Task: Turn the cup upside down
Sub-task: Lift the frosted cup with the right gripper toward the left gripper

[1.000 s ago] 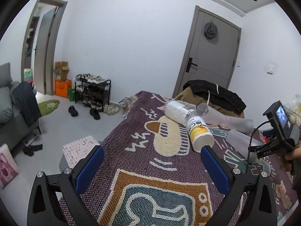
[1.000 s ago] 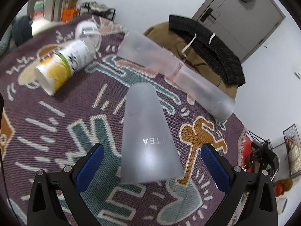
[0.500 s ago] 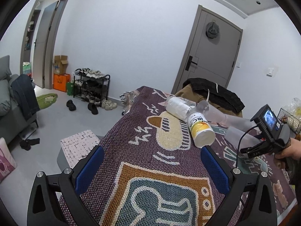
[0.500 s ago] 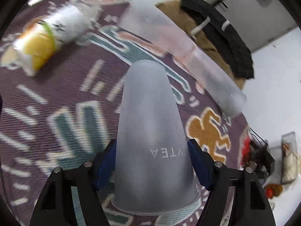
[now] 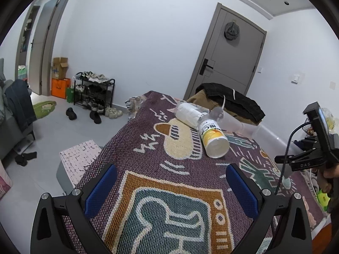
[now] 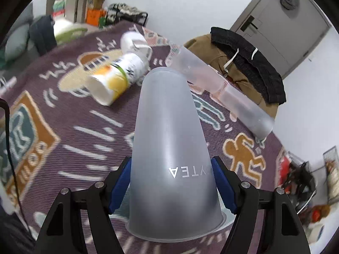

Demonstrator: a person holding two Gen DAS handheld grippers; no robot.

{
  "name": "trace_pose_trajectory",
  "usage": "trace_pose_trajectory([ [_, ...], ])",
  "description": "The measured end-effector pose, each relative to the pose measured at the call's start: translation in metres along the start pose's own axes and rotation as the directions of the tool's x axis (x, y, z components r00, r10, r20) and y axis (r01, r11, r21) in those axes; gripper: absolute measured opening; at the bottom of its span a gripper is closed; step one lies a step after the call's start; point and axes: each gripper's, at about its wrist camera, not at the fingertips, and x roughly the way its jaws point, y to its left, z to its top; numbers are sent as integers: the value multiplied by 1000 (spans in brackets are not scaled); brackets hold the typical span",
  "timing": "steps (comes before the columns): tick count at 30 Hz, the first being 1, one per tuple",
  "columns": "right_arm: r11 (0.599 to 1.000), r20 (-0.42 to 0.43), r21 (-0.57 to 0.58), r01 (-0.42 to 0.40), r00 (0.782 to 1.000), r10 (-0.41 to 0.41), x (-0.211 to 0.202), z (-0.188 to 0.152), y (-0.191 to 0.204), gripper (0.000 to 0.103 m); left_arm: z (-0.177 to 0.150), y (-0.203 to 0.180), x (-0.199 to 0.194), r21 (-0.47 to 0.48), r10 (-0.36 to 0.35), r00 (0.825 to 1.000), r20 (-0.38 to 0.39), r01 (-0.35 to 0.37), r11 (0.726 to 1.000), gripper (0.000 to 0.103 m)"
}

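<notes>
Black gripper (image 6: pixel 170 182) frames; blue-padded jaws; silver screws.

**Clutter on the patterned blanket**

A yellow-labelled bottle (image 5: pixel 213 140) is laid on its side on the woven blanket (image 5: pixel 169 201), touching a white jar (image 5: pixel 188 116). A black jacket (image 5: pixel 233 102) is draped behind; a shoe rack (image 5: pixel 94 91) is seen by the wall.

Bench (image 5: pixel 131 148) covered by a purple woven blanket (image 5: pixel 169 190) patterned with cartoon figures. Lying on their sides on the blanket: a yellow-and-white labelled bottle (image 5: pixel 213 139), a clear bottle (image 5: pixel 189 115) touching it, and two nested frosted cups (image 6: pixel 224 91). A dark jacket (image 5: pixel 233 101) lies at the far end.
</notes>
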Motion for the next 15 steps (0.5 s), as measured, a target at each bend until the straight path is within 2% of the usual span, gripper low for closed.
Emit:
trace_pose_trajectory([
  [5,993,47,72,-94,995,91,-26,-18,23,74,-2,-5,-10,49,-17,1000,0,17,999,103],
  [9,990,84,76,-118,990,111,-46,-28,48,74,-3,-3,-18,59,-38,999,-5,38,998,103],
  [13,983,90,100,-157,985,148,-57,-39,62,74,-7,1,-22,68,-54,998,-27,56,996,103],
  [15,972,81,122,-202,978,193,-58,-45,71,74,-12,3,-23,77,-54,998,-43,57,995,103],
])
